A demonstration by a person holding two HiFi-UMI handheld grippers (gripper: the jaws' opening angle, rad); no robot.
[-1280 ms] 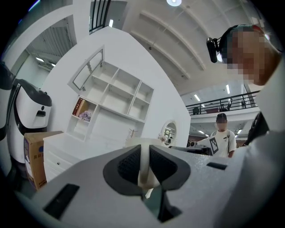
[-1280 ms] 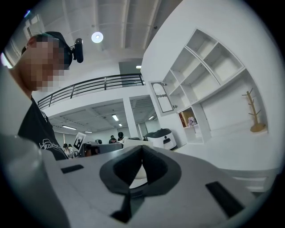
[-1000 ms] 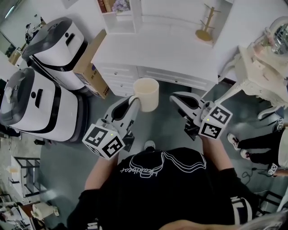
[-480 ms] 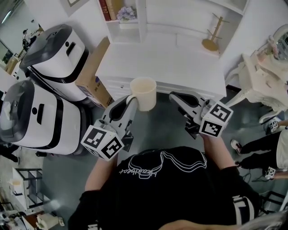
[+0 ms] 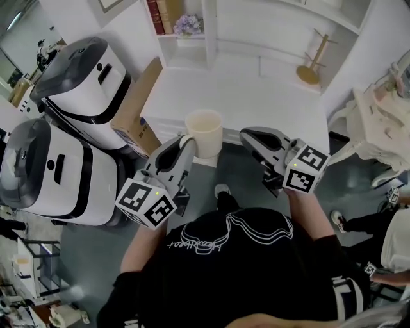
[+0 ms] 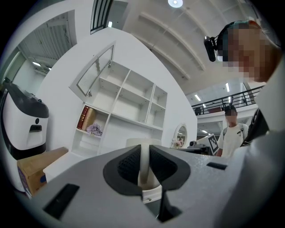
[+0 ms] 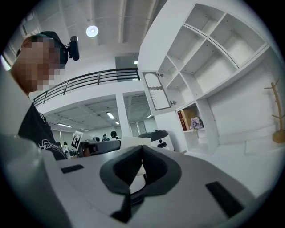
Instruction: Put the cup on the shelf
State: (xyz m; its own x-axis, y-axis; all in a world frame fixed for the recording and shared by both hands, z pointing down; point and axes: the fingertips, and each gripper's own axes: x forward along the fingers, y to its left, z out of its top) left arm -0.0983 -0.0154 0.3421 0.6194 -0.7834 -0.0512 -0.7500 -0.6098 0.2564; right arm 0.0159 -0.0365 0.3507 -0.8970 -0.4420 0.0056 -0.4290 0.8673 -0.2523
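A cream cup (image 5: pixel 204 130) hangs in the air just before the white counter's (image 5: pixel 243 96) front edge. My left gripper (image 5: pixel 189 140) is shut on its handle; in the left gripper view the handle (image 6: pixel 144 161) stands upright between the dark pads (image 6: pixel 128 164), and the cup's rim (image 6: pixel 142 141) shows above them. My right gripper (image 5: pixel 246 134) is level with it to the right, shut with nothing in it; its pads (image 7: pixel 153 165) meet at the tip. The white shelf unit (image 5: pixel 211 29) rises at the back of the counter, with bare compartments (image 6: pixel 133 100).
Books (image 5: pixel 160 13) and purple flowers (image 5: pixel 188 25) fill the shelf's lower left compartment. A wooden mug tree (image 5: pixel 312 61) stands on the counter's right. Two big white and grey machines (image 5: pixel 77 73) and a cardboard box (image 5: pixel 138 106) lie left. A cream side table (image 5: pixel 378 122) stands right.
The whole view has shifted: the counter and shelf unit are closer and lower in the picture. Both grippers keep their pose, and the cup stays in the left one.
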